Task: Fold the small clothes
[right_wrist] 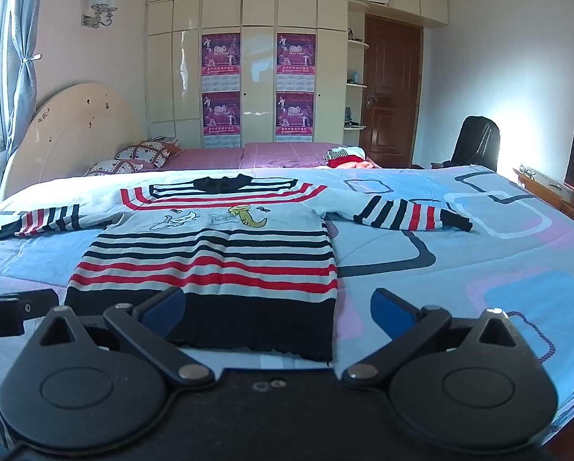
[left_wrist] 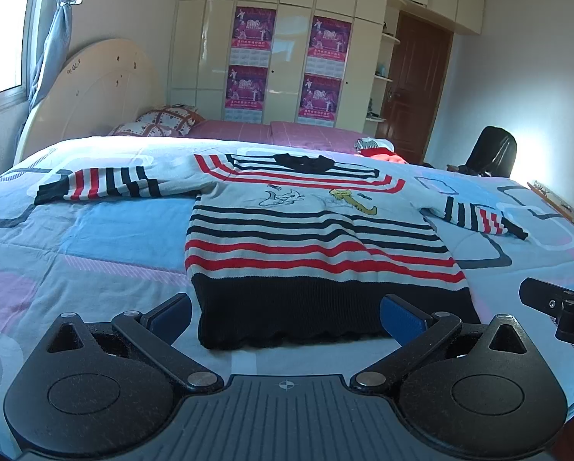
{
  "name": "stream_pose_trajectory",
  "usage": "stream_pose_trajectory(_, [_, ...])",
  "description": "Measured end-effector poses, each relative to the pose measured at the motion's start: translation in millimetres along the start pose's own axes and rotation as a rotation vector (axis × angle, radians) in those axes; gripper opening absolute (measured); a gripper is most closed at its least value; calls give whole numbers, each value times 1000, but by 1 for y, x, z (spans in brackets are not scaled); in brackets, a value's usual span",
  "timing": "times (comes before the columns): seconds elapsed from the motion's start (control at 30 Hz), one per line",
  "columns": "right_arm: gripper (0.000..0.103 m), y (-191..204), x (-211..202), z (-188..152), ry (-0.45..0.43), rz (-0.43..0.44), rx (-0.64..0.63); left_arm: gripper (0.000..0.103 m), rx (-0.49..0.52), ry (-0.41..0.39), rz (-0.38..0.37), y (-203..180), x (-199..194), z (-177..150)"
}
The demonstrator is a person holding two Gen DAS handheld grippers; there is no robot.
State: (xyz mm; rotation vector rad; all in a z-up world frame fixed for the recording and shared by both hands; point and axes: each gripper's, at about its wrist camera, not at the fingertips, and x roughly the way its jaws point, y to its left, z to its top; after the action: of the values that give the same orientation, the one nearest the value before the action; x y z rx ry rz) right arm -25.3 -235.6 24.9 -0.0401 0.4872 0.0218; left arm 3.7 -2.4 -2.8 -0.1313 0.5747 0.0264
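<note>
1. The left gripper (left_wrist: 285, 317) has its black, blue-padded jaws spread wide and pinches nothing. It hovers low over the near bed edge with the dark hem of the striped knitted child's sweater (left_wrist: 306, 230) between the pads, at twelve o'clock.
2. The right gripper (right_wrist: 279, 313) is likewise spread and empty. The sweater's right hem corner lies between its pads, and the body runs off toward eleven o'clock.
3. Both tools point level and forward, side by side. Each one's black finger shows at the edge of the other's view, at three o'clock from the left and nine o'clock from the right.
4. The sweater lies flat and face up on the blue and pink patterned quilt (left_wrist: 95, 238), collar far and both sleeves stretched sideways. That layout looks made ready for folding, and no fold shows yet.
5. My judgement: the wide jaws suit a pinch at the hem corners or a reach to the sleeves.
6. Beyond, at one o'clock, a small red and white heap of clothes (right_wrist: 344, 157) waits on the pink bedsheet (right_wrist: 279, 151).
</note>
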Motion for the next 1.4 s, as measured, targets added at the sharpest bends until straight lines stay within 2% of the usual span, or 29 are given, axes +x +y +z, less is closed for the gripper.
stream_pose_trajectory(1.4, [103, -3, -3, 2, -2, -6, 4, 103, 19, -8, -2, -4, 2, 1])
